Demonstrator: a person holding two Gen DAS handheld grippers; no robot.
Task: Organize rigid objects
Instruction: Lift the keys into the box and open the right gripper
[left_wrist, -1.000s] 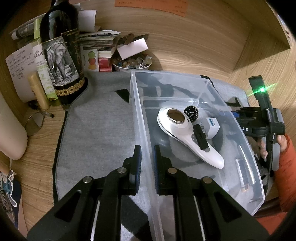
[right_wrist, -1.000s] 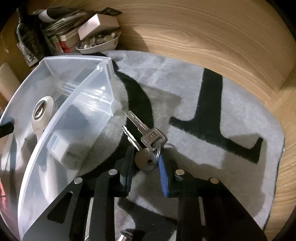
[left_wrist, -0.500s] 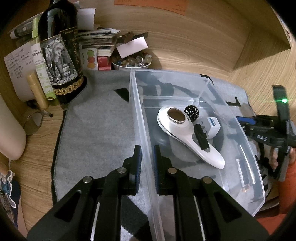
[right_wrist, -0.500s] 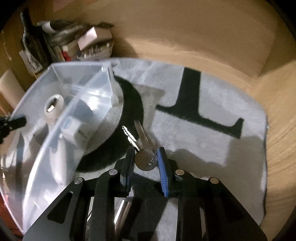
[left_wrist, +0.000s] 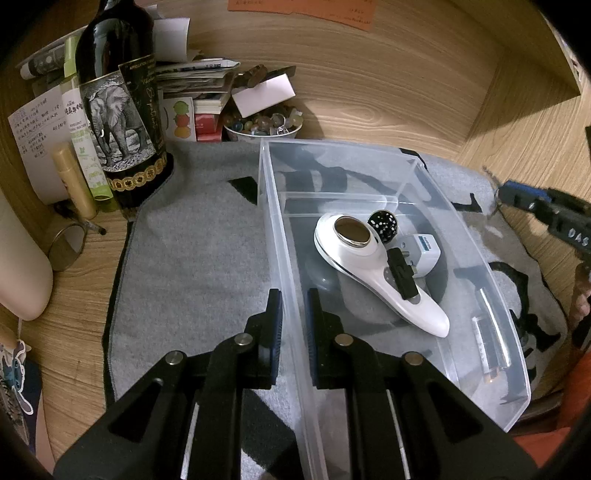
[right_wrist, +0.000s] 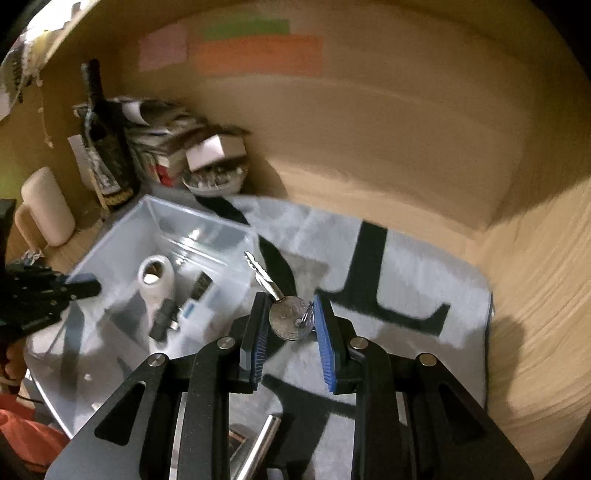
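**A:** Fingers (right_wrist: 327, 343) of our right gripper (right_wrist: 291, 325) are clenched on the round head of the key (right_wrist: 290, 321), with its blade pointing forward and up toward the clear bin (left_wrist: 480, 258). The key is lifted off the grey mat (right_wrist: 424, 280) and hangs beside the bin's near corner, not yet over its opening, as far as we can judge through the blur.

**B:** And our left gripper (left_wrist: 293, 328)?

**A:** We have it pinching the bin's long side wall, 1 finger inside and 1 outside, jaws closed onto the plastic. It looks like we are steadying the bin while the other hand loads it.

**B:** So which step are we in?

**A:** We judge it as the carry: key picked up, drop still to come. Inside the bin we already see the white handheld device (left_wrist: 369, 266), a black speckled ball (left_wrist: 382, 225) just behind it, a white plug adapter (left_wrist: 423, 254) touching its side, a small black clip lying across its handle, and a clear tube (left_wrist: 491, 339) along the bin's far wall.

**B:** What does the next move call for?

**A:** We would bring the key over the bin's rim, find a bare patch of floor, perhaps in front of the device, and let go low so it does not bounce. A second key seems to hang off the ring; we cannot tell clearly.

**B:** Pose?

**A:** Our right gripper is raised and tilted, aimed across the mat toward the bin; our left sits low at the bin's wall, pointing along it.
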